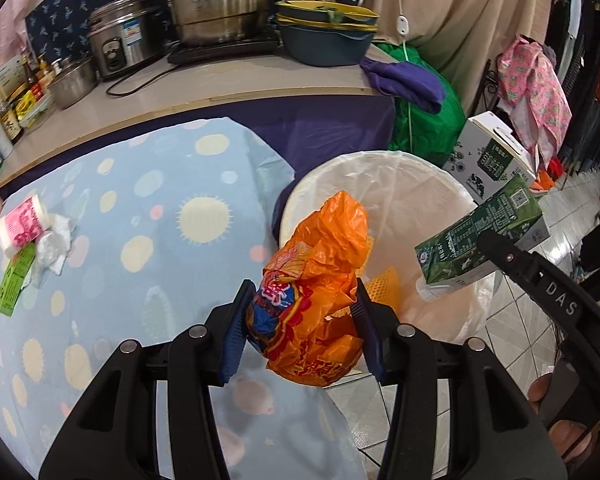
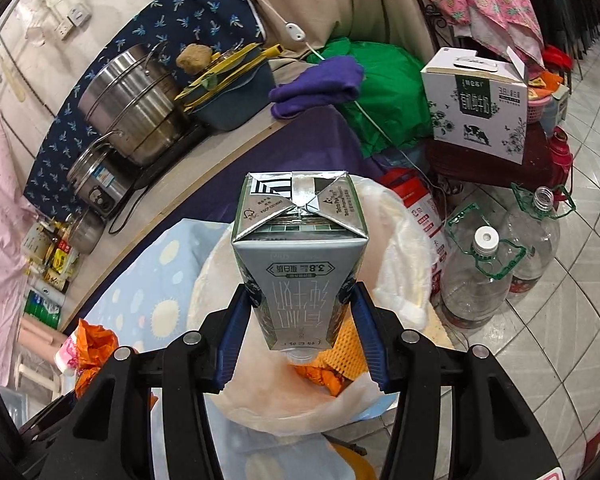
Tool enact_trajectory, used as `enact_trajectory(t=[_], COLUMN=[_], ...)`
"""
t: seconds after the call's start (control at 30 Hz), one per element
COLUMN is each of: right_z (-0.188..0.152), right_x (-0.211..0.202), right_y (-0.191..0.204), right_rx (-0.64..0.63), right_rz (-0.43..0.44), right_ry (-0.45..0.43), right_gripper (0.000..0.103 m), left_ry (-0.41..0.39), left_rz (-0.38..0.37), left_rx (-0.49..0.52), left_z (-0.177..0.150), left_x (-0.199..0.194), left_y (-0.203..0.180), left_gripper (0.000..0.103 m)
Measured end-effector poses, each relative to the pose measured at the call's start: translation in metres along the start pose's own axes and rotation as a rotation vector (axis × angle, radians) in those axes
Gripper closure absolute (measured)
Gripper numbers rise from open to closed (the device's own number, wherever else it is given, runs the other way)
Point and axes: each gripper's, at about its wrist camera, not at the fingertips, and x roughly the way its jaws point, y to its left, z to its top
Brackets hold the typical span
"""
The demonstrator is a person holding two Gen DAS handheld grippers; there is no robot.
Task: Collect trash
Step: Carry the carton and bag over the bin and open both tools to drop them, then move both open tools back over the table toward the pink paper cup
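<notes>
Crumpled orange bag [image 1: 320, 280] pinched in the left hand-held gripper [image 1: 300, 330] – green milk carton [image 2: 300, 256], upended, clamped in the right hand-held gripper [image 2: 300, 334] – above the lined bin [image 1: 400, 184].

Bin [image 1: 384, 168]: stood on the floor, at the table's [image 1: 140, 208] right edge.
Bag [image 1: 320, 280]: over the bin's left rim.
Carton [image 2: 300, 256]: above the bin.
Counter [image 1: 220, 84]: behind the table.

Bright even indoor light, soft shadows, sharp centre, strong fisheye bending, dark vignetted corners
</notes>
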Motion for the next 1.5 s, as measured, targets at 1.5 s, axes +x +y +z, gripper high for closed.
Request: enact_trajectory(t=[1.5], right_z=[0.008], right_x=[0.010], right_y=[-0.005], right_rx=[0.018], right_rz=[-0.017], right_ry=[-0.003], right_gripper=[0.052], left_ry=[0.035], left_rz=[0.008], left_rx=[0.052], left_z=[0.015], left_x=[0.037], left_y=[-0.039], left_gripper=[0.029])
